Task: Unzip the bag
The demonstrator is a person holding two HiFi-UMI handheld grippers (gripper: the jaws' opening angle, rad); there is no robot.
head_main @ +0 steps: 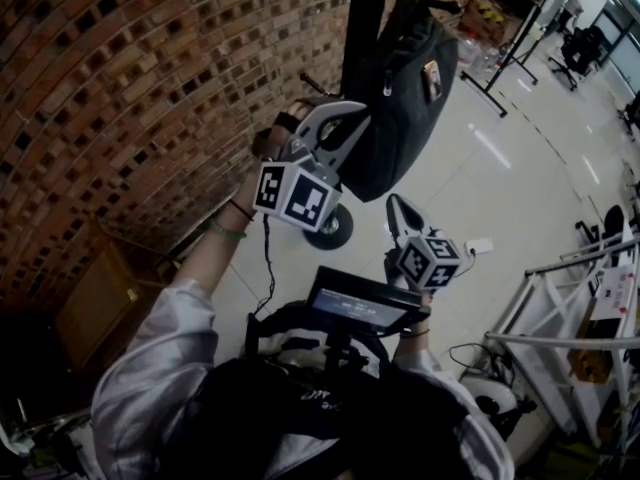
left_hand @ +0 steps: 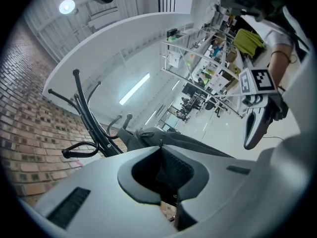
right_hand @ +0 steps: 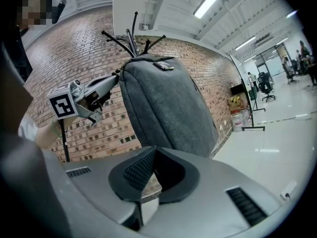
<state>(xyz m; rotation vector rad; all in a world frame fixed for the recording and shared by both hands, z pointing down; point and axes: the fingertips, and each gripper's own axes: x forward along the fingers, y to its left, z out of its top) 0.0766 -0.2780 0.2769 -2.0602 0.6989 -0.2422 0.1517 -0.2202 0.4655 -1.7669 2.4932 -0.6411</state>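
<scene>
A dark grey bag (head_main: pixel 405 78) hangs from a black coat stand (head_main: pixel 365 8) in front of the brick wall. My left gripper (head_main: pixel 335 128) is raised against the bag's left side, jaws closed, and its tips pinch the edge of the bag (left_hand: pixel 198 145). Seen from the right gripper view, its tip (right_hand: pixel 118 77) touches the upper left of the bag (right_hand: pixel 163 108). My right gripper (head_main: pixel 398 206) hangs lower and to the right, shut and empty, clear of the bag. It also shows in the left gripper view (left_hand: pixel 251 140).
The brick wall (head_main: pixel 120 88) curves along the left. A small black wheel (head_main: pixel 332 230) sits on the white floor under the bag. A white metal rack (head_main: pixel 560 308) stands at the right, and a wooden crate (head_main: pixel 100 298) at the left. Shelving (left_hand: pixel 208 68) fills the room beyond.
</scene>
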